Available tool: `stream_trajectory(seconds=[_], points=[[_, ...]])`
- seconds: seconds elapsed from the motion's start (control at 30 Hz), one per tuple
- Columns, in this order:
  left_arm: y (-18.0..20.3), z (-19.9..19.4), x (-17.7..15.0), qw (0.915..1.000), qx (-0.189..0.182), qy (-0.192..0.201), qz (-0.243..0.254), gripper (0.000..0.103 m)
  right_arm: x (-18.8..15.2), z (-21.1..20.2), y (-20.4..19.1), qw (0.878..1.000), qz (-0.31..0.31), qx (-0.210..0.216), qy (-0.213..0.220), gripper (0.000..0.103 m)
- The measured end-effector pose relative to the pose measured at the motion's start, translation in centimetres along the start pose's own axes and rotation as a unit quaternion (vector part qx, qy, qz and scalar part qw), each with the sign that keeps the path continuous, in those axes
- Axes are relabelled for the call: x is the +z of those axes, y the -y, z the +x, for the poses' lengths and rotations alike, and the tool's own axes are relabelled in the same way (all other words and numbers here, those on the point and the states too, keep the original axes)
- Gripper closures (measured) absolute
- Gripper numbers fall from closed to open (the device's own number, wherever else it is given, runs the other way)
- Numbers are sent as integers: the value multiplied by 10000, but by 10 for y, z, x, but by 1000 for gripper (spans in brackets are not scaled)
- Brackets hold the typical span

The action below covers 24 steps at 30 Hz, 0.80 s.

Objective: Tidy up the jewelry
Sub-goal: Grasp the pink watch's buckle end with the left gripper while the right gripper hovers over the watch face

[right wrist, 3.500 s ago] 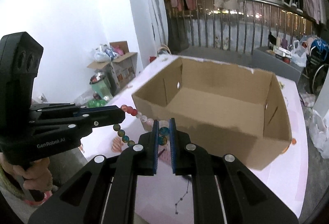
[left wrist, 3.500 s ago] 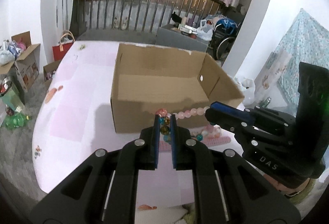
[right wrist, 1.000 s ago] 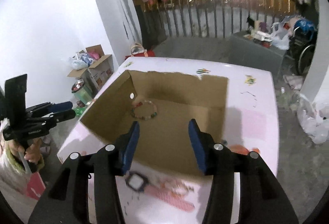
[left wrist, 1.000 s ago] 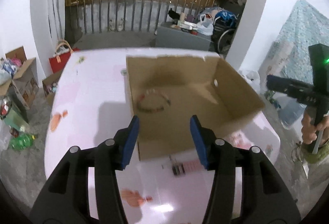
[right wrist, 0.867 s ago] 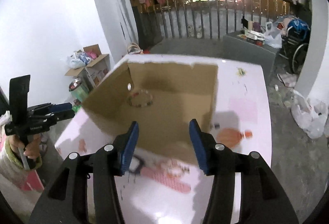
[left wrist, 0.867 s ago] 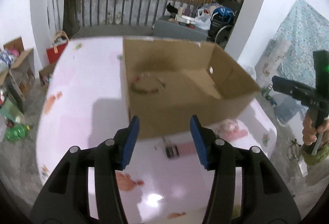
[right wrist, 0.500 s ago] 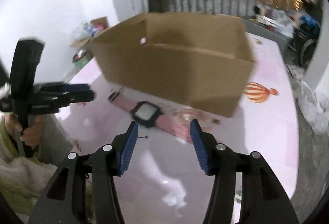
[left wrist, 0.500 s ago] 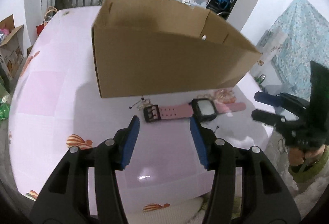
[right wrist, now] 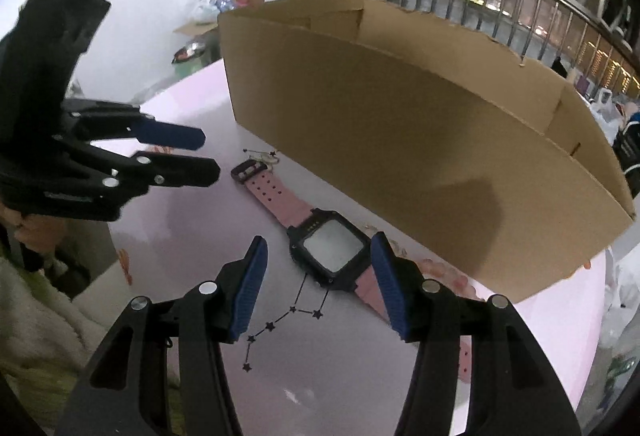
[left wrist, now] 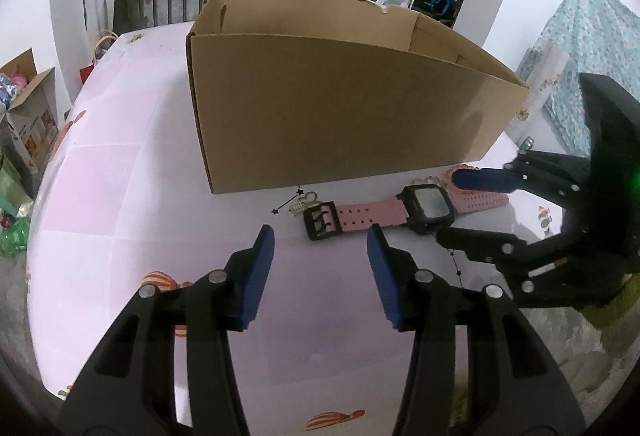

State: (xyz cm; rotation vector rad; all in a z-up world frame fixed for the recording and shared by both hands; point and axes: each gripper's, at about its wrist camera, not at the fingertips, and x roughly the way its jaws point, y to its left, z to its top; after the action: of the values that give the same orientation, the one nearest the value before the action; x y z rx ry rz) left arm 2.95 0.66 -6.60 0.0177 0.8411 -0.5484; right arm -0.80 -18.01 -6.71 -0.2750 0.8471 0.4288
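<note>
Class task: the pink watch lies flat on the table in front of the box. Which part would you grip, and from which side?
Grip the pink watch by its black case, coming from above. It lies flat, face up, strap stretched out along the cardboard box; the case is the stiffest, thickest part. The right claw, open, probably suits: its fingers already flank the case.

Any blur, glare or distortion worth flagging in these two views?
Left wrist: sharp, strong fisheye bowing of the cardboard box, watch face clear. Right wrist: slight motion blur, box edge soft, watch face washed pale by glare.
</note>
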Motion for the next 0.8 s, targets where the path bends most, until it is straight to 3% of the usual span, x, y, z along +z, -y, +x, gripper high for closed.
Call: stream_trajectory(seconds=[0.4,0.63,0.8], points=[[14,-7,-6,9992,97,137,361,57,0,16,-5,9983,-481,-205,-258,50],[29,-8,-16,9949,464,241,859,57,1,12,-5,9981,-437,81,-427,52],[42,-3,-27,9840,969,319,1459,57,4,10,11,9963,-56,563,-641,53]])
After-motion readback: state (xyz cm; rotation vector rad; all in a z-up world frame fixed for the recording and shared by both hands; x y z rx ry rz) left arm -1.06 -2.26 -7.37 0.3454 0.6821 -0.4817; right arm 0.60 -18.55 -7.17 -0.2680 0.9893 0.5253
